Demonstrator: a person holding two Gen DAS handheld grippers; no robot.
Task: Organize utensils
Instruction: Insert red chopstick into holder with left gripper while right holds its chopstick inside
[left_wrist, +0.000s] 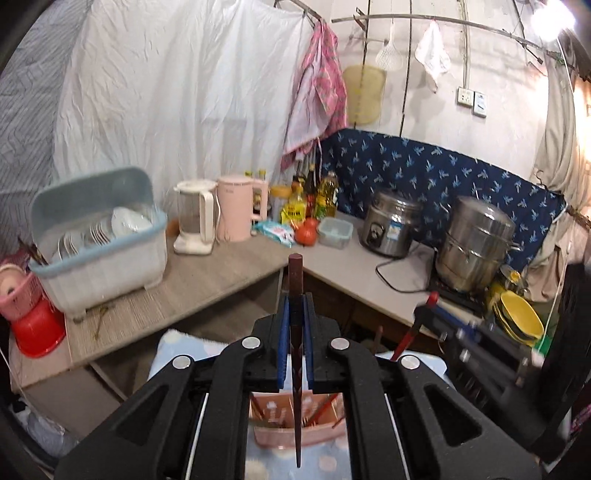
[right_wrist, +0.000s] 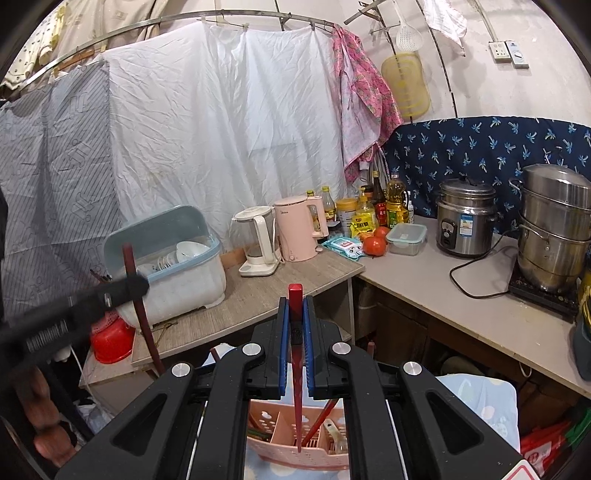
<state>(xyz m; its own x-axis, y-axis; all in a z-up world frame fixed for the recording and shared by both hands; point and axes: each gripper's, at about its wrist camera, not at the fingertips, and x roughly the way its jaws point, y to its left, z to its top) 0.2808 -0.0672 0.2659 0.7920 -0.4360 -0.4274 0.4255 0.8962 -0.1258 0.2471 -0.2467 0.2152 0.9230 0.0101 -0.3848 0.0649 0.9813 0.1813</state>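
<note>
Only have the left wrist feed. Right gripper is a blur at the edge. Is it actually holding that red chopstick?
Observer: Yes. The right gripper has its fingers shut on the red chopstick, thick end up, tip pointing down at the pink holder.
Operator: Which compartment?
Observer: The tip lines up with the middle one. I can't tell whether it is inside.
Operator: Anything in the right compartment?
Observer: A white-handled utensil leans there.
</note>
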